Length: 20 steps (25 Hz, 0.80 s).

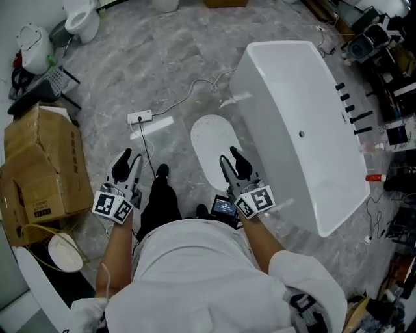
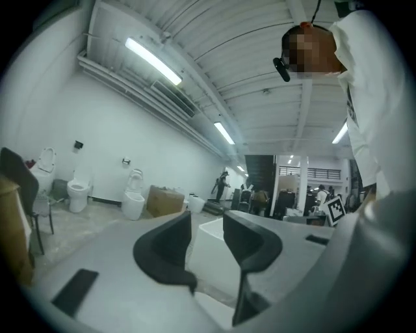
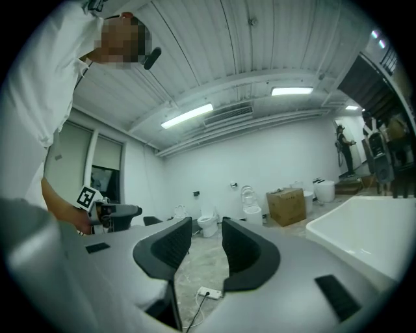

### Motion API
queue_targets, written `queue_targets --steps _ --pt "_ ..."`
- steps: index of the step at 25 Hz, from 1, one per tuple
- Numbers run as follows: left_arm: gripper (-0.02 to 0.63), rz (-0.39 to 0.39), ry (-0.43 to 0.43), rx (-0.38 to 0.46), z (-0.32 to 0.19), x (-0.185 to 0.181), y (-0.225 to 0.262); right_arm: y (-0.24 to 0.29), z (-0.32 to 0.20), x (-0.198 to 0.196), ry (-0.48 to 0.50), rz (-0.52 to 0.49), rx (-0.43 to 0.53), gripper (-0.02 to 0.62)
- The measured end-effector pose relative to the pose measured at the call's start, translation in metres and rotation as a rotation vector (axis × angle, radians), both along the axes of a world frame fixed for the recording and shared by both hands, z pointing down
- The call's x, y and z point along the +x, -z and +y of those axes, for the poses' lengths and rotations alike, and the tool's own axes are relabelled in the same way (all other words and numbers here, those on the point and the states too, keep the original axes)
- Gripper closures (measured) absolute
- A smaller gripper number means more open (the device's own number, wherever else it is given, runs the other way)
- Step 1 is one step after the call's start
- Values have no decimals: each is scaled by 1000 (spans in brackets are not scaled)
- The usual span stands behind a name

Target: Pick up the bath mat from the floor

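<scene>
The bath mat [image 1: 213, 144], a white oval, lies flat on the grey floor beside the white bathtub [image 1: 305, 97]. My right gripper [image 1: 233, 162] hovers over the mat's near right end, jaws apart with nothing between them. My left gripper [image 1: 129, 162] is held to the left of the mat, over bare floor, also open and empty. Both grippers point level into the room, so neither gripper view shows the mat. Between the jaws of the left gripper [image 2: 207, 224] I see the bathtub [image 2: 211, 253]. The right gripper [image 3: 207, 244] looks toward a far wall.
A white power strip [image 1: 140, 118] with a cable lies on the floor left of the mat and also shows as the power strip [image 3: 209, 293]. Cardboard boxes [image 1: 42, 162] stand at the left, a toilet [image 1: 83, 19] at the far left. Equipment clutters the right edge.
</scene>
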<state>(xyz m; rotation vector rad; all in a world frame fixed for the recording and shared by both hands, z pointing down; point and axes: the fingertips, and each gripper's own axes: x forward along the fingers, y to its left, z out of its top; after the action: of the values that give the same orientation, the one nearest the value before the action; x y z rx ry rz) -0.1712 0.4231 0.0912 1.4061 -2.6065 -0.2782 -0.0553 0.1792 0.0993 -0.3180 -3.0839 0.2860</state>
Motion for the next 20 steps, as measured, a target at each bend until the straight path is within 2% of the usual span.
queue_targets --steps 5,11,15,20 --pt "448 61 -264 8 -74 -72 -6 1 -31 -41 -191 71 -13 431" --pt "448 91 -501 1 -131 -149 -7 -4 -47 -66 -415 154 -16 430" --pt "448 124 -663 -34 -194 -174 -30 -14 -74 -27 -640 199 -40 426" --pt "448 167 -825 -79 -286 -144 -64 -34 -116 53 -828 222 -90 403"
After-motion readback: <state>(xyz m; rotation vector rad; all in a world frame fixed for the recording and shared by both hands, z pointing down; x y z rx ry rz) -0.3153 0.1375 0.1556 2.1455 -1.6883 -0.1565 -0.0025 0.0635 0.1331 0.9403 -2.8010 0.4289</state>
